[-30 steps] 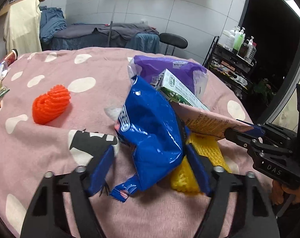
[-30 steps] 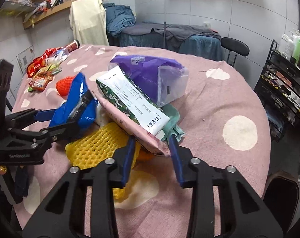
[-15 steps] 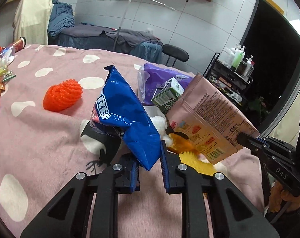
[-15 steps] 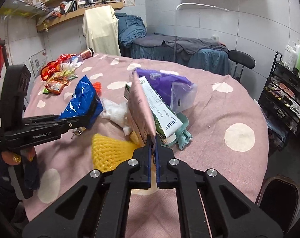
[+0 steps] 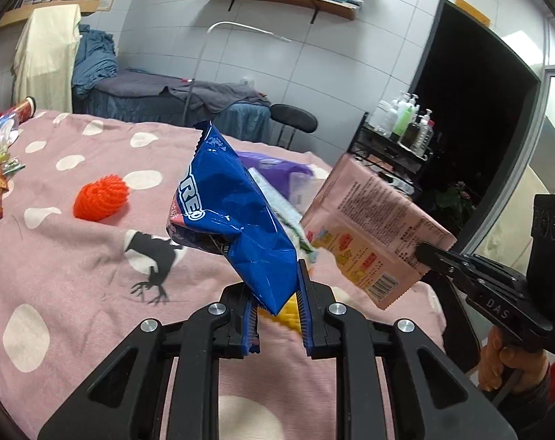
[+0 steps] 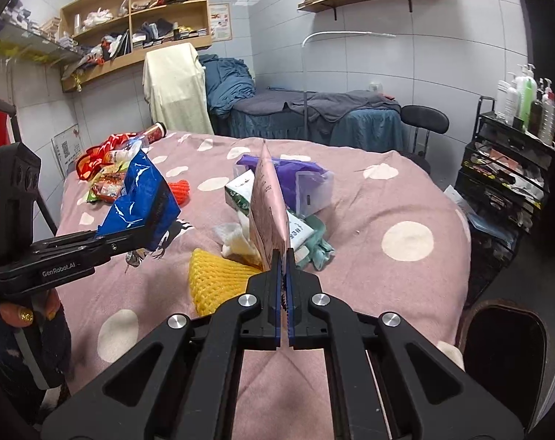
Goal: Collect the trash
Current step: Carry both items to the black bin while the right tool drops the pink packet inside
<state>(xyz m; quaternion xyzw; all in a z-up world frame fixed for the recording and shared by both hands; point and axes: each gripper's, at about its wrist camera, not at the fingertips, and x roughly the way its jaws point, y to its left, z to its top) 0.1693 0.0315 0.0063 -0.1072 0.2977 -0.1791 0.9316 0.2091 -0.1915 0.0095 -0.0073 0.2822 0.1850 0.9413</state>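
Blue snack bag grasped by left hand-held gripper; pink packet clamped in right hand-held gripper. Both lifted; next, a bin is needed, none visible.

You are working in a lived-in room that looks like a small massage or beauty parlour doubling as storage. At the upper centre of the right wrist view stands a narrow treatment bed draped in dark blue and grey covers, with a round black stool beside it. At the right edge, a black wire trolley carries white and green pump bottles. Wooden wall shelves at the upper left are crammed with clothes and boxes. White wall tiles cover the walls, and a pink spotted blanket fills the foreground.
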